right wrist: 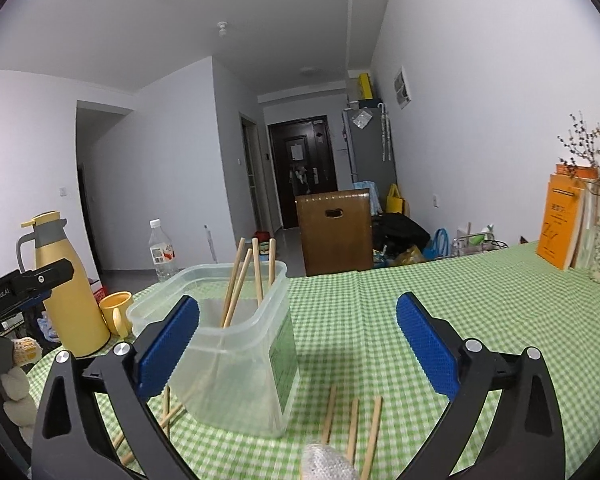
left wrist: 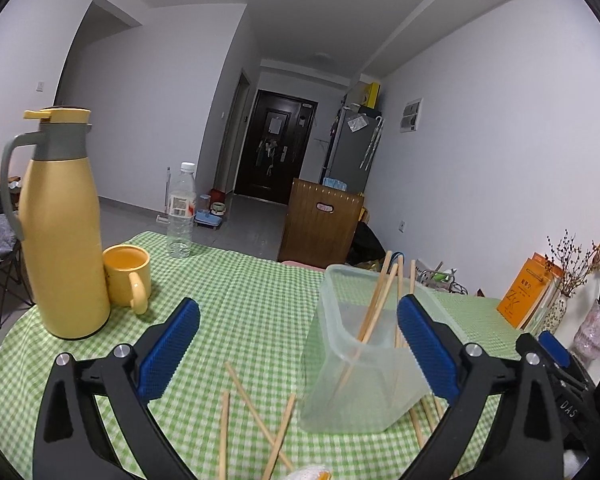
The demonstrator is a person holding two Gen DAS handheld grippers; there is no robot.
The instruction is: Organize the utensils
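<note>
Your left gripper [left wrist: 297,346] and right gripper [right wrist: 297,346] both hold their jaws wide and empty over the checked surface [right wrist: 420,300], with the clear container [right wrist: 235,344] (four chopsticks [right wrist: 255,272] upright inside) between them, loose chopsticks [left wrist: 255,412] scattered beside it, and open cloth toward the right.
</note>
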